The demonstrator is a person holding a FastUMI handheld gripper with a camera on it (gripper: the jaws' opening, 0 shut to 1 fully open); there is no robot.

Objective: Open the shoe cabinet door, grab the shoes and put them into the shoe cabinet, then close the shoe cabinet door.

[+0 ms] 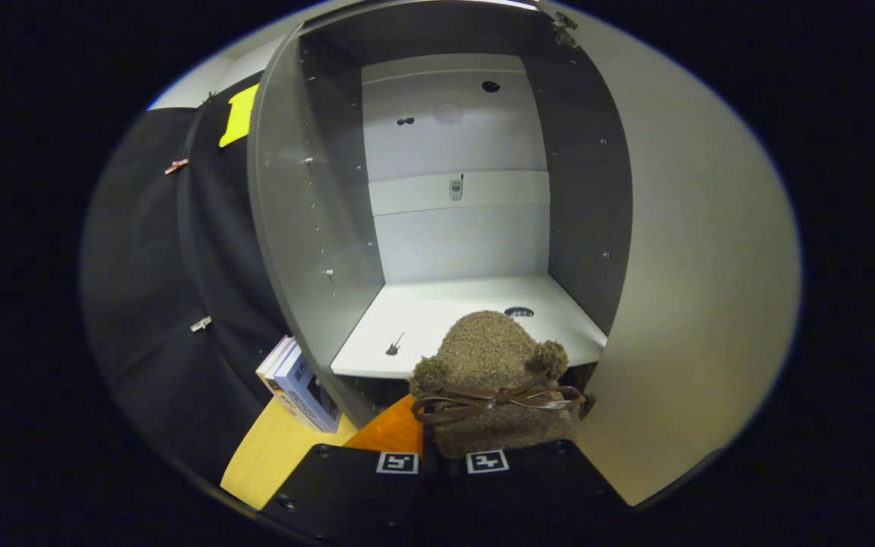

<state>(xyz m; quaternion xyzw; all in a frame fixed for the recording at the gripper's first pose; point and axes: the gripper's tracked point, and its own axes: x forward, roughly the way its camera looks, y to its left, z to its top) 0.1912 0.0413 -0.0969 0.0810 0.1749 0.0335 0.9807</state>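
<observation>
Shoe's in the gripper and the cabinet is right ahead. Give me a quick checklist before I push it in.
1. Cabinet door open: ok, swung wide beside the opening.
2. Shoe held: ok, its heel sits between the gripper fingers, which are closed on it.
3. Cabinet floor free where the shoe goes: ok, only small marks and a hole.
4. Shoe clears the front edge: cannot tell, its toe overlaps the edge.
5. Books beside the cabinet out of the path: ok.

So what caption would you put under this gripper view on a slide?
Gripper shut on a fuzzy brown shoe, held before the open shoe cabinet's white shelf.
</observation>
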